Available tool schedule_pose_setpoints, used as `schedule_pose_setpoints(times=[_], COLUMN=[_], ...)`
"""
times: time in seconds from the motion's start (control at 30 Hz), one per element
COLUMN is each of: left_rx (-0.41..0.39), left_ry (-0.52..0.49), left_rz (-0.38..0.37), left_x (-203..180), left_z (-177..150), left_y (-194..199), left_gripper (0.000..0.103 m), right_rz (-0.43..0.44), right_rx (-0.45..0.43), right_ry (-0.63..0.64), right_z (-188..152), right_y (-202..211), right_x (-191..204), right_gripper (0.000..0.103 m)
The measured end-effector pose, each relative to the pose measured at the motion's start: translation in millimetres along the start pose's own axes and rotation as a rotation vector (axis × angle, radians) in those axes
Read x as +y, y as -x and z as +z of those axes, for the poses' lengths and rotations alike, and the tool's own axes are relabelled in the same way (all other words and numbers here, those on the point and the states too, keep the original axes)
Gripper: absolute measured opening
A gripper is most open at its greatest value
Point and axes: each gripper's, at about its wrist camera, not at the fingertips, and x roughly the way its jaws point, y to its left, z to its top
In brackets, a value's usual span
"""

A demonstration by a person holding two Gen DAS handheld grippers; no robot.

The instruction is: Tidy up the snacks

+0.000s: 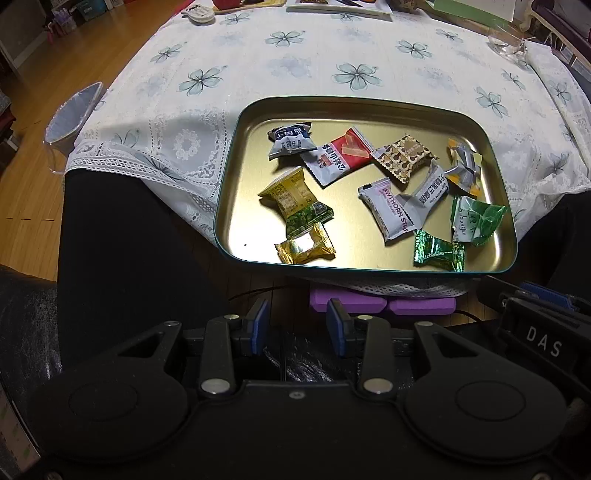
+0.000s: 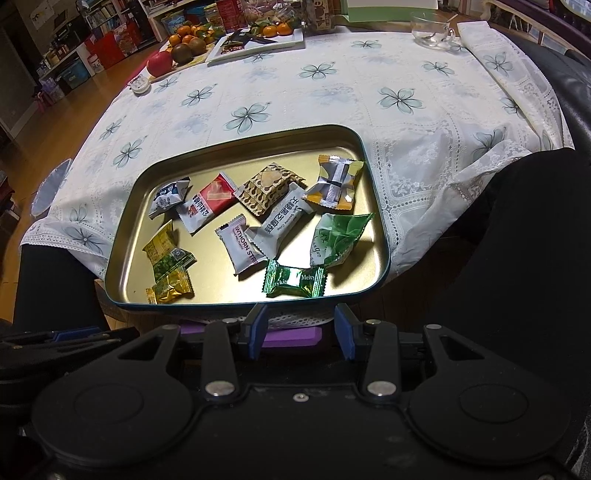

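A gold tin tray (image 1: 236, 206) (image 2: 122, 254) sits at the table's near edge and holds several wrapped snacks. Among them are a green Meltykiss candy (image 1: 437, 251) (image 2: 295, 282), a white hawthorn strip (image 1: 388, 208) (image 2: 242, 243), a red and white packet (image 1: 340, 155) (image 2: 208, 201) and a gold candy (image 1: 304, 249) (image 2: 170, 290). My left gripper (image 1: 297, 319) is open and empty, below and in front of the tray. My right gripper (image 2: 301, 325) is open and empty, just before the tray's near rim.
A white flowered tablecloth (image 1: 280, 66) (image 2: 332, 96) covers the table. Fruit (image 2: 184, 40) and a white plate (image 2: 258, 44) stand at the far side, a glass cup (image 2: 430, 26) at the far right. A lined bin (image 1: 74, 110) stands on the floor at left. Purple blocks (image 1: 380, 304) lie under the table edge.
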Motion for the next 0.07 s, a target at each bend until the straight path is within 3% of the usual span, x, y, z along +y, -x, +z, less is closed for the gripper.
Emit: schedule_pose_setpoints(times=[0.07], left_rx=[0.003], left_ry=[-0.002], left_rz=[-0.002], left_x=[-0.2], left_z=[-0.4], left_y=[-0.4], left_gripper=[0.045], right_rz=[0.0], right_rx=[-0.001], right_ry=[-0.001], right_z=[0.1], right_y=[0.0], right_x=[0.1], right_gripper=[0.042])
